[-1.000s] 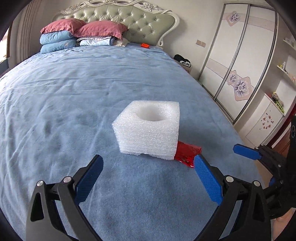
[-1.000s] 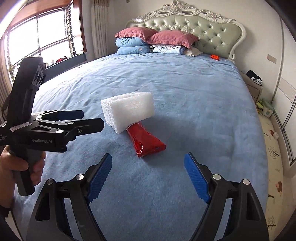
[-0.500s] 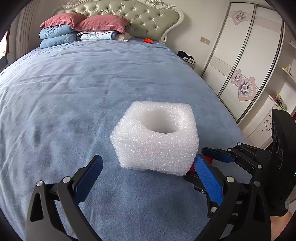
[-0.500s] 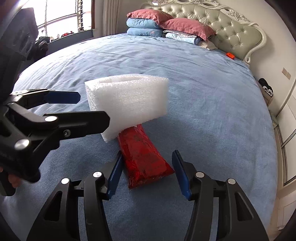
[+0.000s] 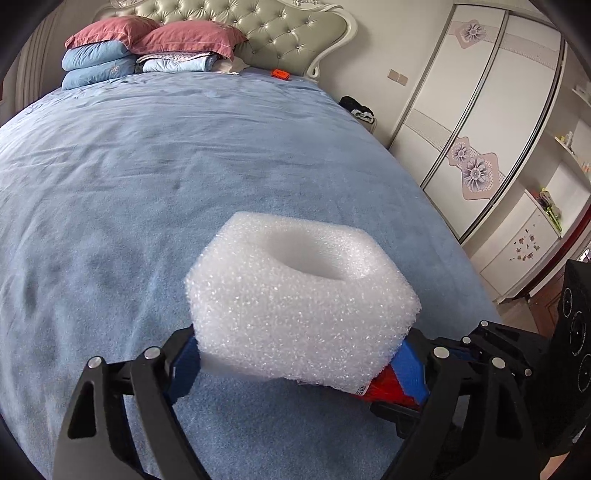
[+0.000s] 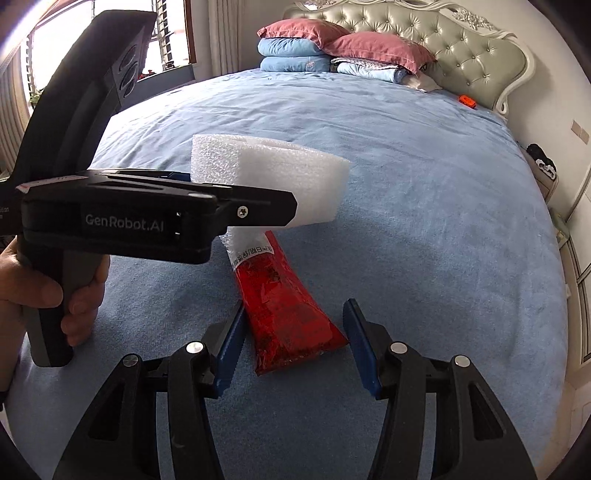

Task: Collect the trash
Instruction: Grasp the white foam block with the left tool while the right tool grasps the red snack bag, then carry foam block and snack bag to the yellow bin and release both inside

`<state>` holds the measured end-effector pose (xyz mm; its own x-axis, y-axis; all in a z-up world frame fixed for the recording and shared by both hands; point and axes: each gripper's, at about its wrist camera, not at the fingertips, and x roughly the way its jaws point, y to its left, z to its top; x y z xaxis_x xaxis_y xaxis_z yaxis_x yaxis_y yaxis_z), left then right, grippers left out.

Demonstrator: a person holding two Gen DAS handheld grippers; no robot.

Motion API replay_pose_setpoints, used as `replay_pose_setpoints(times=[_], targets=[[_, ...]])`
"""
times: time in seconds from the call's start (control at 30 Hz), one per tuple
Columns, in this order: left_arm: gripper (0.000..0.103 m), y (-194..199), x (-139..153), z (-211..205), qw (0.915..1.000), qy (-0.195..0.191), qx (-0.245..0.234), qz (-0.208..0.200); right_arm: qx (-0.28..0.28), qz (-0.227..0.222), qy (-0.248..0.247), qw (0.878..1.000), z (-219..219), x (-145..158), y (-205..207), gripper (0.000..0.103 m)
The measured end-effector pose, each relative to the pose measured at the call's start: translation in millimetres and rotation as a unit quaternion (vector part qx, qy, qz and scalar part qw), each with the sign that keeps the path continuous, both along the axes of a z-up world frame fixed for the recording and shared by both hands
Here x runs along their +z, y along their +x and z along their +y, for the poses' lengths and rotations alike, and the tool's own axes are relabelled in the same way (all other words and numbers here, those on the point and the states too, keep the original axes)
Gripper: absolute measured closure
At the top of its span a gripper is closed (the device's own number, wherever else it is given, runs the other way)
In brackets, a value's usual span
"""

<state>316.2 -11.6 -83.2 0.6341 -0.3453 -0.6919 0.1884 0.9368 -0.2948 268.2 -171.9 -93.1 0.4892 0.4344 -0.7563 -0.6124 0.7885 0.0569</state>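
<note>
Blue plush bedspread fills both our views, running back to a pale green tufted headboard with stacked pink and blue pillows against it. We take the white foam packing block with a round hollow in its top as our landmark; it sits on the bedspread near the foot end. Our left gripper brackets the foam block, one blue pad against its lower left side and the other against its lower right, so the jaws have closed to the block's width; we cannot tell whether it is lifted off the cover. A red crinkled plastic pouch with a white printed label lies flat with its label end tucked under the foam block and its wider end pointing away from it, toward us. Our right gripper straddles that wider end, jaws half open, with a gap on either side of the pouch. Far beyond the foam block, by the headboard, lies a small orange object. A white sliding wardrobe with flower motifs stands off to the block's right.
</note>
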Motion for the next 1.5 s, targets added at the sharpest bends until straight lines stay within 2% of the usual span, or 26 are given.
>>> replay_pose_setpoints(times=[0.17, 0.3, 0.4, 0.63, 0.77, 0.87, 0.97, 1.07, 1.23, 1.33, 1.5], targets=[[0.02, -7.5, 4.1, 2.3, 0.9998, -0.001, 0.012, -0.019, -0.004, 0.001, 0.007, 1.0, -2.9, 0.3, -1.8, 0.051], [0.02, -25.2, 22.8, 2.6, 0.9989, 0.008, 0.016, -0.044, -0.009, -0.001, 0.016, 1.0, -9.6, 5.7, -7.0, 0.051], [0.019, -43.7, 36.5, 1.2, 0.9984, 0.006, 0.013, -0.055, -0.017, -0.022, 0.011, 1.0, -15.6, 12.8, -23.2, 0.051], [0.019, -114.6, 47.4, -8.5, 0.9978, -0.009, -0.008, -0.064, -0.053, -0.034, 0.039, 0.997, -56.9, 29.7, -76.2, 0.051], [0.019, -166.5, 55.4, -20.2, 0.996, -0.021, -0.016, -0.085, -0.082, -0.045, 0.062, 0.994, -91.1, 39.3, -113.9, 0.051], [0.019, -196.6, 58.7, -38.6, 0.9958, -0.018, -0.027, -0.086, -0.101, -0.048, 0.078, 0.991, -117.3, 45.2, -143.2, 0.051], [0.019, -219.0, 60.0, -61.1, 0.9951, -0.022, -0.052, -0.081, -0.122, -0.054, 0.079, 0.988, -142.5, 50.8, -172.4, 0.051], [0.019, -241.5, 59.0, -92.0, 0.9925, -0.01, -0.082, -0.09, -0.149, -0.058, 0.09, 0.983, -174.2, 53.7, -203.5, 0.051], [0.019, -260.5, 38.6, -152.3, 0.9893, 0.001, -0.135, -0.055, -0.202, -0.057, 0.097, 0.973, -236.4, 51.4, -257.4, 0.051], [0.019, -268.5, 26.7, -192.1, 0.9841, 0.001, -0.175, -0.032, -0.239, -0.052, 0.094, 0.965, -270.0, 45.7, -286.2, 0.051], [0.019, -284.0, 19.2, -257.4, 0.9734, -0.002, -0.229, -0.018, -0.293, -0.049, 0.088, 0.951, -319.9, 34.3, -331.4, 0.051]])
